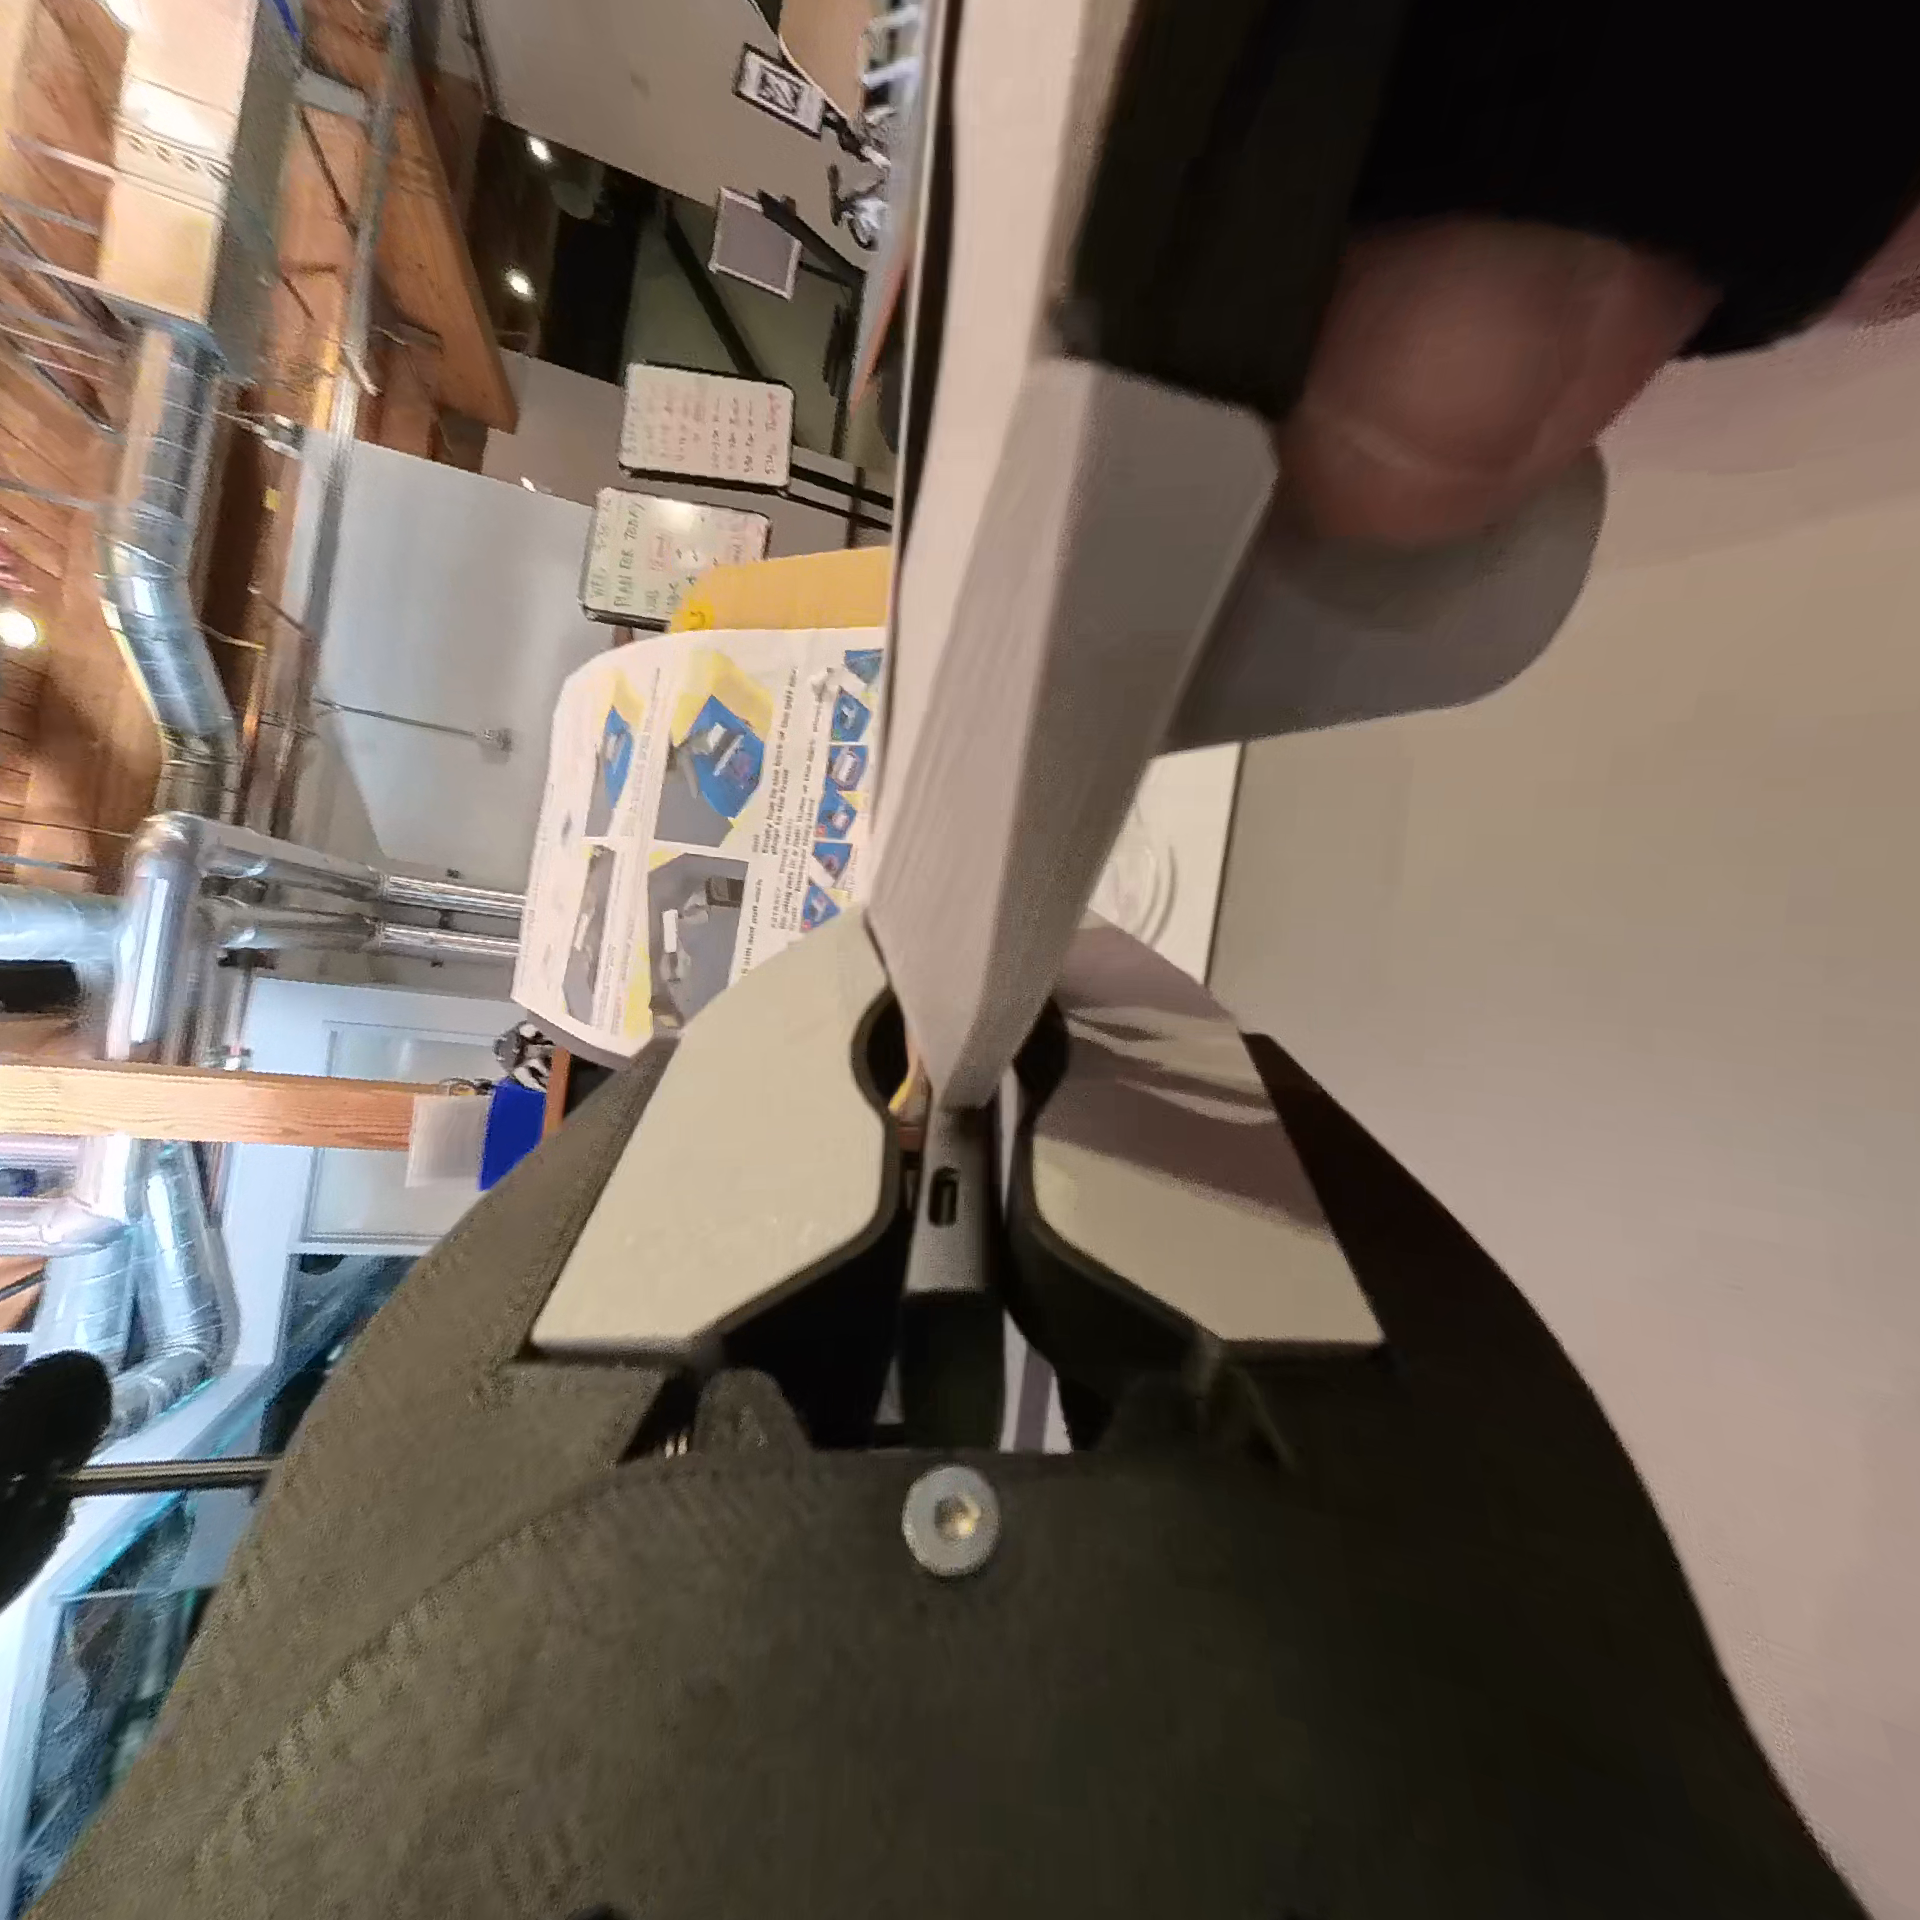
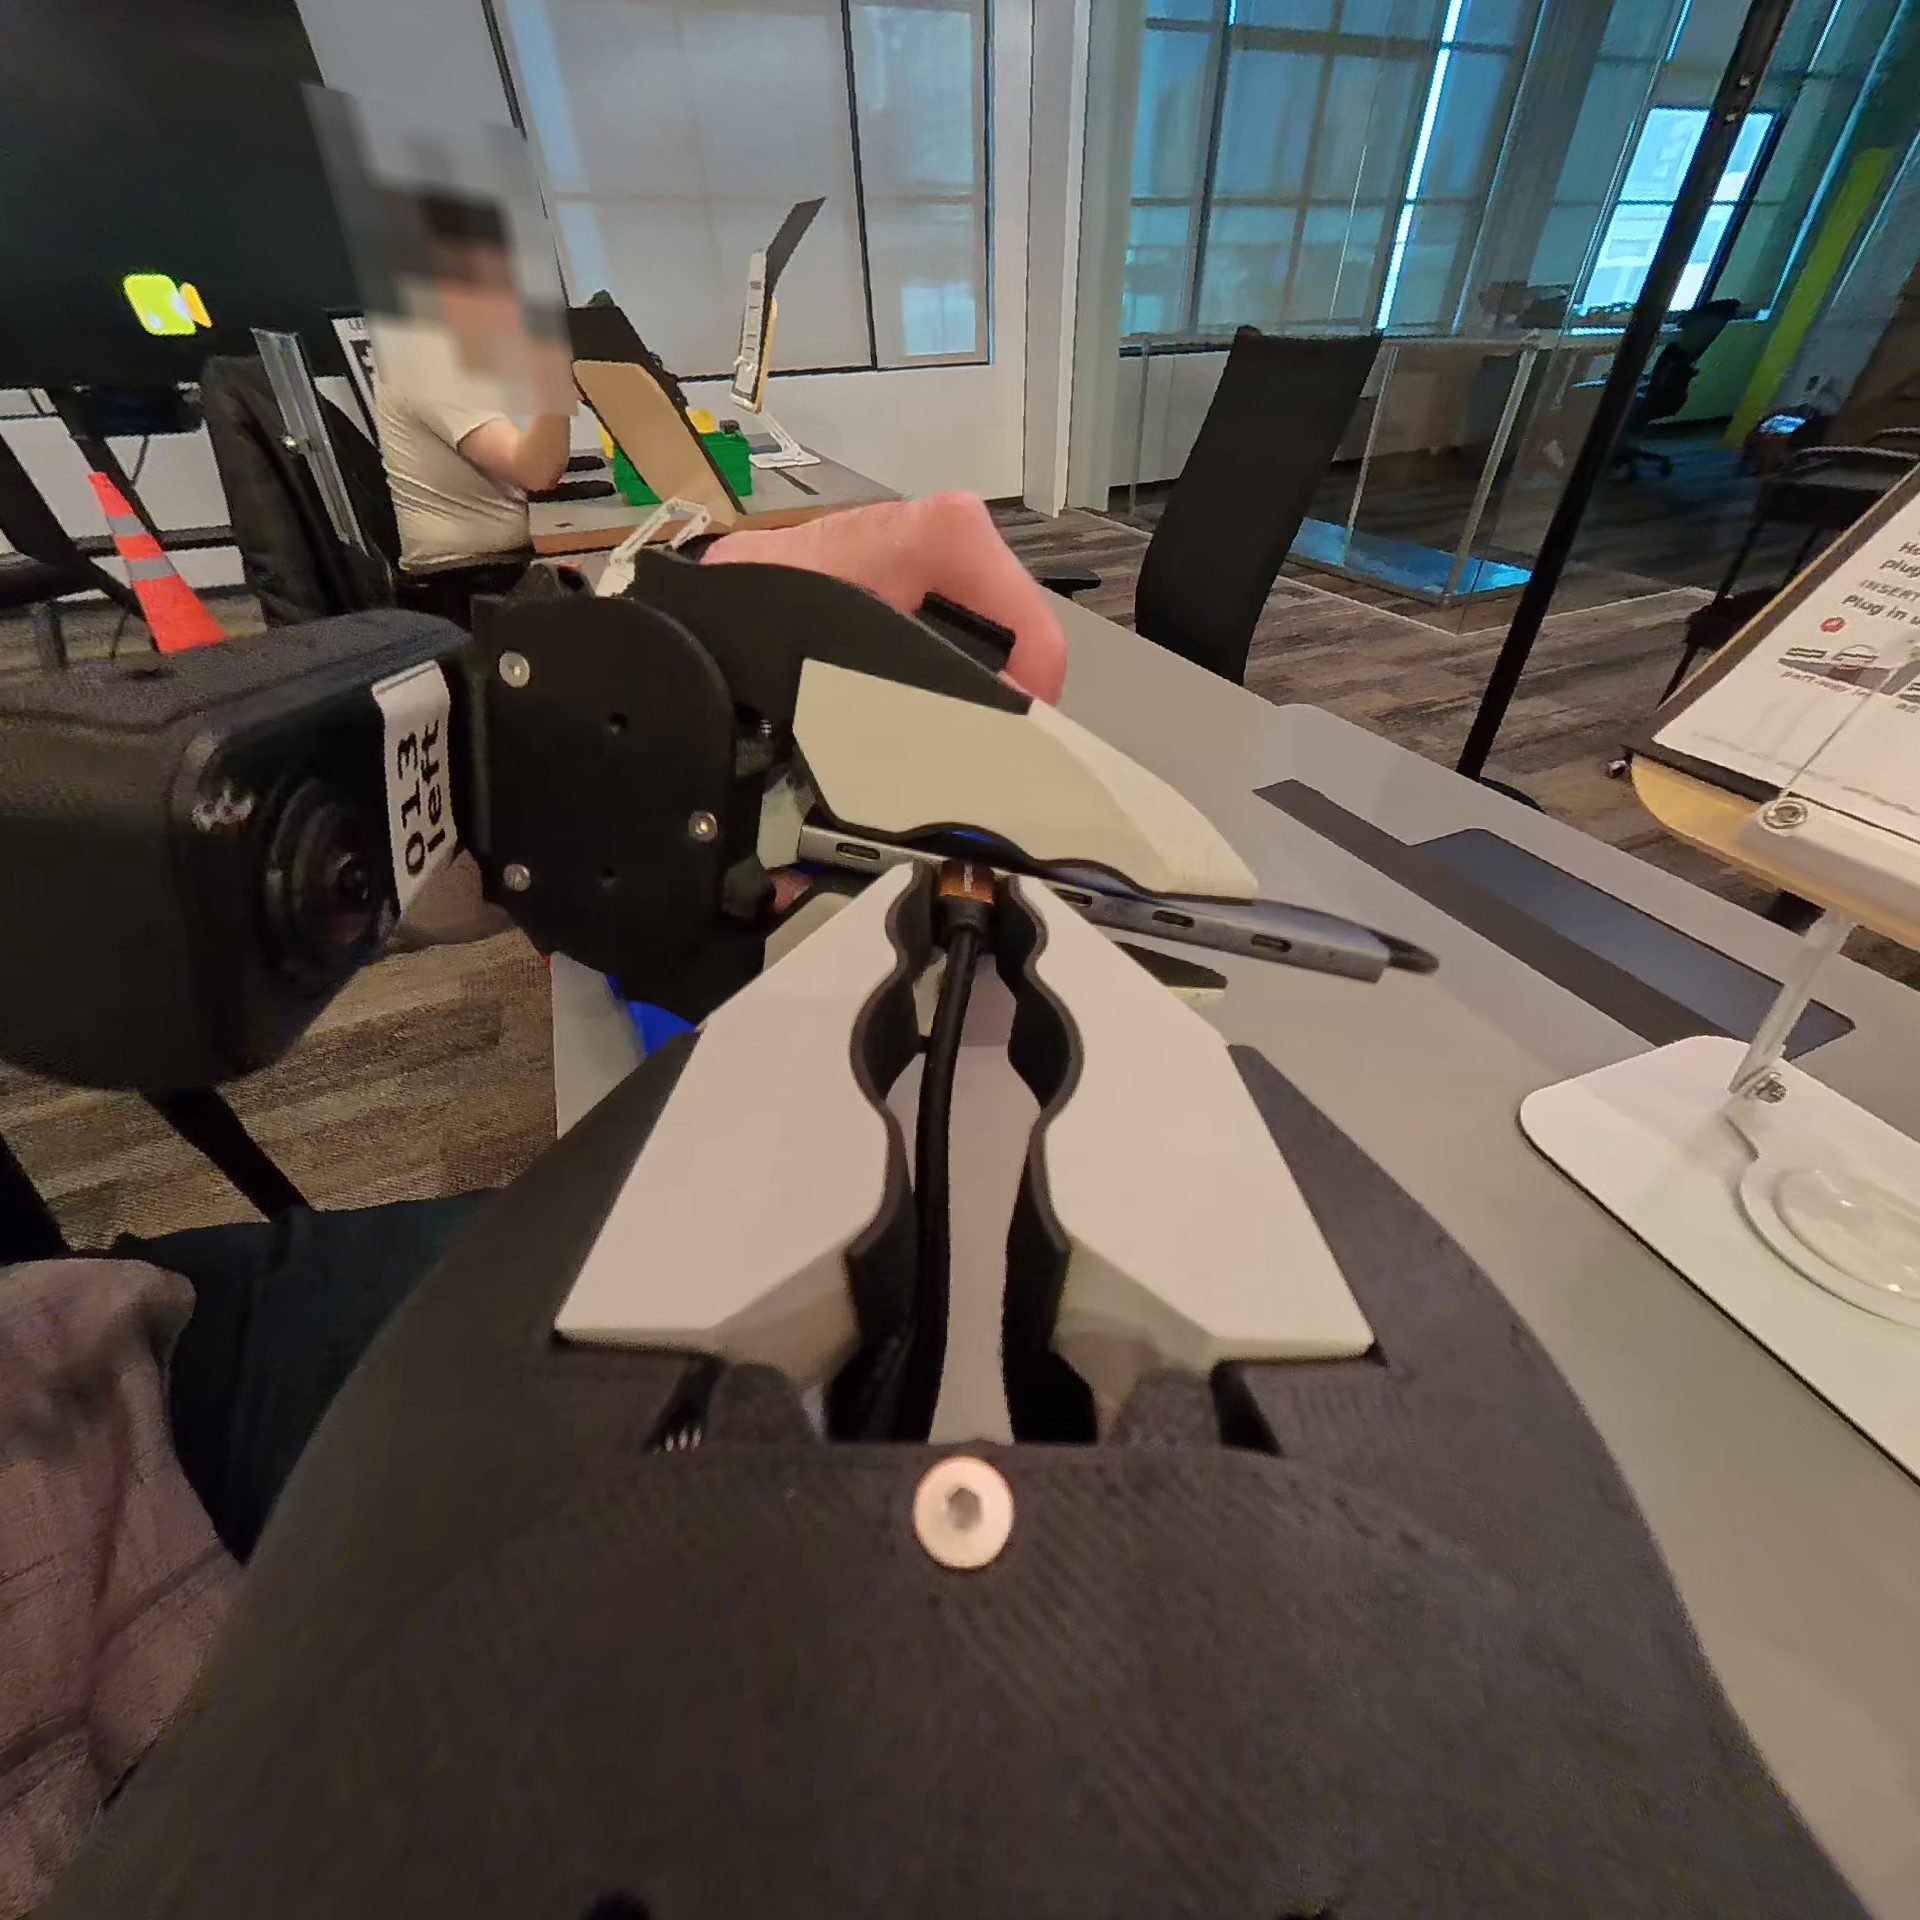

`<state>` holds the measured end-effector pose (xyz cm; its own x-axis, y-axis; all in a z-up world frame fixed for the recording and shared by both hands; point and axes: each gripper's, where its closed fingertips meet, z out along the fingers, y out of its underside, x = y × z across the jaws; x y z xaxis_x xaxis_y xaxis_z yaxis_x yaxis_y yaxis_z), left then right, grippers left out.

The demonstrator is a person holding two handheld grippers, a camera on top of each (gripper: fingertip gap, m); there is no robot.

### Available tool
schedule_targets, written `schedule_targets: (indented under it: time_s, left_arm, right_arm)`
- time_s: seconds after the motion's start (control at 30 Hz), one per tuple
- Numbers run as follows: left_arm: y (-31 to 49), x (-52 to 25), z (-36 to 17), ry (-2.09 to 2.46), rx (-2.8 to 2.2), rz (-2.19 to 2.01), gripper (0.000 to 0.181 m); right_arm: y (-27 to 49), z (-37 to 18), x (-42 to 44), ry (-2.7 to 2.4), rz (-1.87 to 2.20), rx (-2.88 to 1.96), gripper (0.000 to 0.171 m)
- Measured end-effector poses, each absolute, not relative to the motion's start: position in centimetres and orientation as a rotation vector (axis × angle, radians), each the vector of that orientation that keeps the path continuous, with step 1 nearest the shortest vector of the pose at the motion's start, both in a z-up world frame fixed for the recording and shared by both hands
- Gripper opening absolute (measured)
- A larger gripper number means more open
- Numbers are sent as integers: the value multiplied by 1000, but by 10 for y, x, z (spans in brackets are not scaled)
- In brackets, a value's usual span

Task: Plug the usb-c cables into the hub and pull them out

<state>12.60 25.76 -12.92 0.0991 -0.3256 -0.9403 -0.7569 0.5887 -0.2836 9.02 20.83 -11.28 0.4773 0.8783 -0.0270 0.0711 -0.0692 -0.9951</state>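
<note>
Above the grey counter [image 2: 1403, 1039], the left gripper [image 2: 1039, 873], black-bodied with white fingers, is clamped on the slim grey metal usb-c hub [image 2: 1226, 920], holding it off the surface with its port edge facing the right gripper [image 2: 961, 894]. The right gripper is closed on the black usb-c cable [image 2: 951, 1018] just behind its copper-coloured plug [image 2: 961, 885], which meets the hub's edge directly ahead of its fingertips.

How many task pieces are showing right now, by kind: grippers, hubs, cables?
Grippers: 2, the right gripper shut on the black cable, the left gripper shut on the hub.
Hubs: 1, the grey hub.
Cables: 1, the black cable, its plug at the hub's edge.
Total: 4
</note>
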Motion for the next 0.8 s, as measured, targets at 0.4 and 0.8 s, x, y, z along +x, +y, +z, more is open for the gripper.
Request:
schedule_targets:
  time_s: [0.4, 0.8]
  left_arm:
    - [262, 129, -131, 1472, -975, 428, 15]
    - [266, 125, -134, 1474, -1009, 465, 15]
  right_arm:
    - [208, -113, 94, -853, 756, -1506, 9]
    - [207, -113, 93, -848, 710, -1499, 9]
